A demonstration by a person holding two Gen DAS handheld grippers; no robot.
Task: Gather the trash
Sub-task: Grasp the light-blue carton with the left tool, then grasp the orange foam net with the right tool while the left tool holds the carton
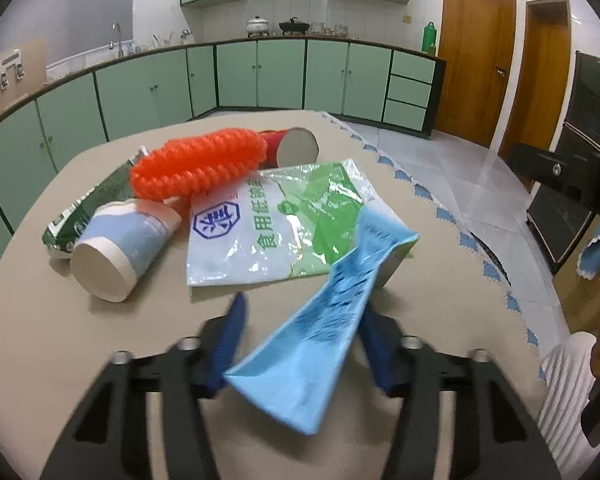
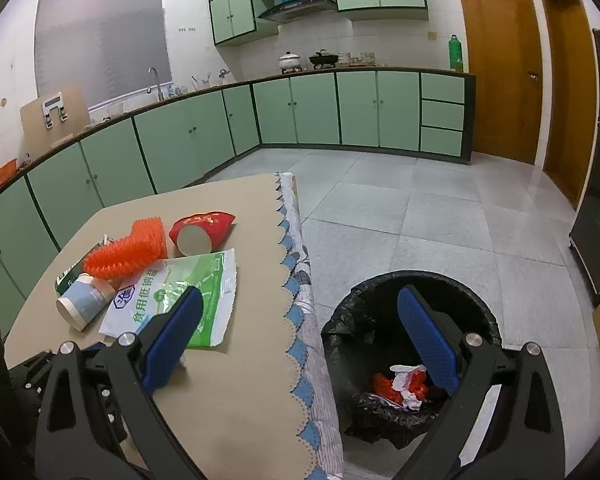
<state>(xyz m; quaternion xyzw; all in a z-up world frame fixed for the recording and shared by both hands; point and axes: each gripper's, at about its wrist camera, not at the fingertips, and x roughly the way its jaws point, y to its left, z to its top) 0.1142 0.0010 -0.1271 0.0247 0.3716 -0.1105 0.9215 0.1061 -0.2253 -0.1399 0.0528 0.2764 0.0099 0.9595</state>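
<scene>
Trash lies on the bench (image 1: 40, 320): a blue wrapper (image 1: 320, 340) between the spread fingers of the left hand-held gripper (image 1: 304, 344), touching its right finger, beside a salt bag (image 1: 260, 232). Right hand-held gripper (image 2: 300, 336) hangs open, one finger over the bin (image 2: 472, 296).

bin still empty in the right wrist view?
No, the bin beside the table already holds crumpled red and white trash at the bottom of its black liner.
</scene>
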